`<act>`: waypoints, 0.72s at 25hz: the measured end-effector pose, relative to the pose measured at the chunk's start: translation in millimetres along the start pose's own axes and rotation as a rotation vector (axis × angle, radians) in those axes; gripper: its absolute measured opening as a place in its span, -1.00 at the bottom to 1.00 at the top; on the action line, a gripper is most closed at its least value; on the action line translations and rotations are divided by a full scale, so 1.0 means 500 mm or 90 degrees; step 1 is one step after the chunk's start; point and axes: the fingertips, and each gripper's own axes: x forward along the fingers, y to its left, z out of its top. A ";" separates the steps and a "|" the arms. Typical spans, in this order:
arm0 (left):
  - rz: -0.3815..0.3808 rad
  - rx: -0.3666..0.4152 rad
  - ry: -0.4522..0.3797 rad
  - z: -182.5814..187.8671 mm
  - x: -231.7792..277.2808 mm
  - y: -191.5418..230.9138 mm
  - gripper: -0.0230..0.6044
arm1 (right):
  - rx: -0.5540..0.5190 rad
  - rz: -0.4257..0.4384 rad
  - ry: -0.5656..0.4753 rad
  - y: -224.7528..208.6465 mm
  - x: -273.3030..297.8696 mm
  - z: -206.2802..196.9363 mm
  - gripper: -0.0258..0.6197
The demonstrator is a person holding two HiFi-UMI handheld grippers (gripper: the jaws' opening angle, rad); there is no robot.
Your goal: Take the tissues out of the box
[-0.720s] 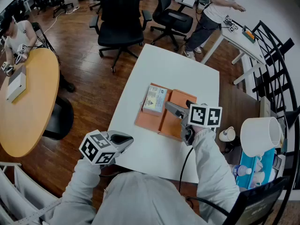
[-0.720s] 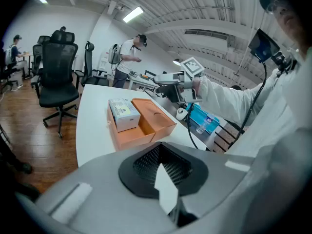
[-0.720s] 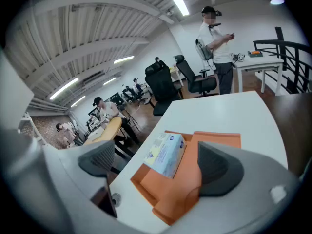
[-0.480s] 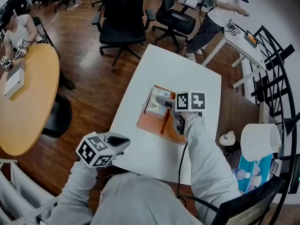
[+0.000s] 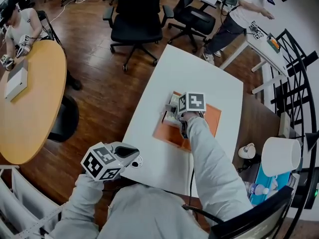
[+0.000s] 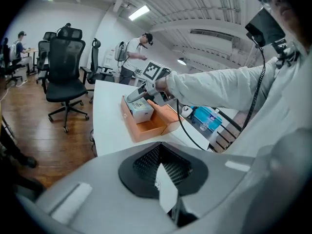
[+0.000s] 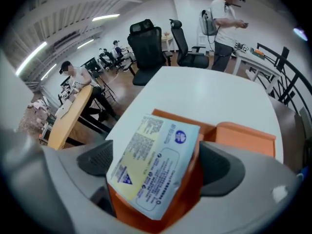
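Observation:
An open orange box (image 5: 167, 132) sits mid-table, its lid (image 5: 212, 117) laid flat to the right. Inside it lies a white and yellow tissue pack (image 5: 171, 112), also seen in the right gripper view (image 7: 156, 165) and, further off, in the left gripper view (image 6: 141, 109). My right gripper (image 7: 158, 162) is down at the box, open wide, with one jaw on each side of the pack; I see no clear press on it. My left gripper (image 5: 130, 152) hangs at the table's near left edge, away from the box. Its jaws (image 6: 163, 179) are shut, with a thin white strip at the seam.
The white table (image 5: 199, 73) has bare surface around the box. Black office chairs (image 5: 134, 19) stand beyond it. A round wooden table (image 5: 30, 98) is at the left. At the right are a white mug (image 5: 245, 151), a white bucket (image 5: 281, 156) and a black railing (image 5: 294, 68).
My right gripper has moved left, from over the lid to the tissue pack in the box. My left gripper has stayed at the near table edge.

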 end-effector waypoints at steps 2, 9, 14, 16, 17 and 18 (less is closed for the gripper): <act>-0.002 0.003 -0.004 0.008 -0.001 0.004 -0.88 | 0.008 -0.006 0.011 -0.006 0.019 -0.011 0.77; -0.012 0.018 0.015 0.026 0.017 -0.002 -0.88 | 0.016 0.015 0.019 0.000 0.033 -0.018 0.67; -0.020 0.030 0.021 0.040 0.028 -0.019 -0.88 | 0.025 0.027 0.010 -0.005 0.018 -0.019 0.57; -0.025 0.035 0.025 0.041 0.032 -0.026 -0.88 | 0.022 0.034 -0.009 -0.002 0.003 -0.013 0.56; -0.027 0.039 0.028 0.042 0.034 -0.030 -0.88 | 0.017 0.042 -0.021 0.003 -0.010 -0.008 0.56; -0.029 0.043 0.030 0.044 0.036 -0.035 -0.88 | 0.011 0.055 -0.033 0.009 -0.026 -0.002 0.56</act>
